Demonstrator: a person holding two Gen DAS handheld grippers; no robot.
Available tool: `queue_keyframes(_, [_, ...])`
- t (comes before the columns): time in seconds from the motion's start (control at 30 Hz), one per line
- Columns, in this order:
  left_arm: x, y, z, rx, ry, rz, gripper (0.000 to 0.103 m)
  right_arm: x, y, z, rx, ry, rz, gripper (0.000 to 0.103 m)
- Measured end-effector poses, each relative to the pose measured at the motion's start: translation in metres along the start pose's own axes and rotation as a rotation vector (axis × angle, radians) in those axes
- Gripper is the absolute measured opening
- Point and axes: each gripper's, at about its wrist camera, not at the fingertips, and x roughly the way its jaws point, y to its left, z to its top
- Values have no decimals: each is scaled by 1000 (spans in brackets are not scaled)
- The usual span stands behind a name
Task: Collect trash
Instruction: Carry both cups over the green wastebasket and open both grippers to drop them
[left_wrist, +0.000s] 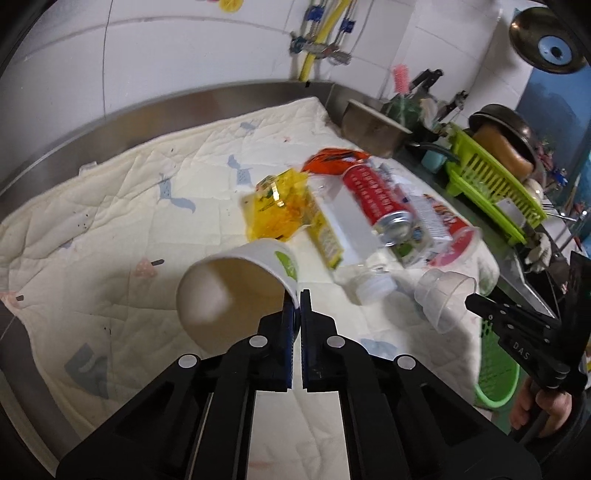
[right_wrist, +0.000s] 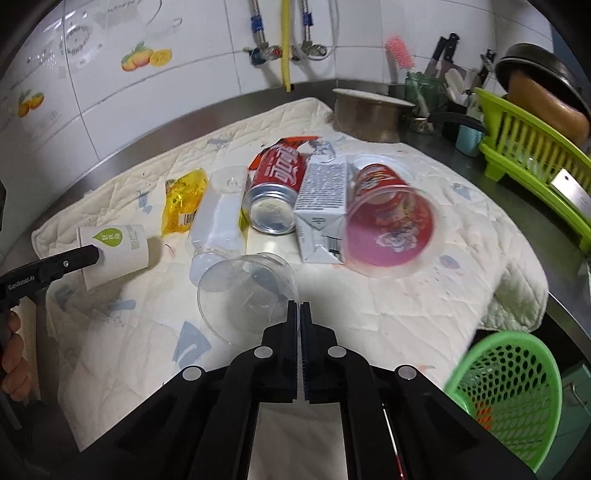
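My left gripper (left_wrist: 297, 295) is shut on the rim of a white paper cup (left_wrist: 236, 284) with a green leaf logo, held above the quilted cloth; the cup also shows in the right wrist view (right_wrist: 114, 251). My right gripper (right_wrist: 299, 306) is shut on the rim of a clear plastic cup (right_wrist: 247, 291), also seen in the left wrist view (left_wrist: 443, 295). On the cloth lie a red soda can (right_wrist: 275, 188), a white carton (right_wrist: 323, 206), a red-printed plastic cup (right_wrist: 388, 229), a clear bottle (right_wrist: 218, 229) and a yellow wrapper (right_wrist: 184, 201).
A green mesh basket (right_wrist: 517, 384) stands at the lower right below the counter edge. A metal bowl (right_wrist: 369, 110) and a green dish rack (right_wrist: 535, 155) stand at the back right. A steel rim (right_wrist: 184, 118) and tiled wall lie behind the cloth (right_wrist: 406, 295).
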Motion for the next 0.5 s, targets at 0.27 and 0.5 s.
queue_keyframes(0.27, [-38,-46,2,82,-44,-72,1,-61,-42,-29,80,-53,-99,2])
queue_keyframes(0.5, [-41,-123,6,220,-40,-232,2,-87,-108,-75,191,-6,-292,2])
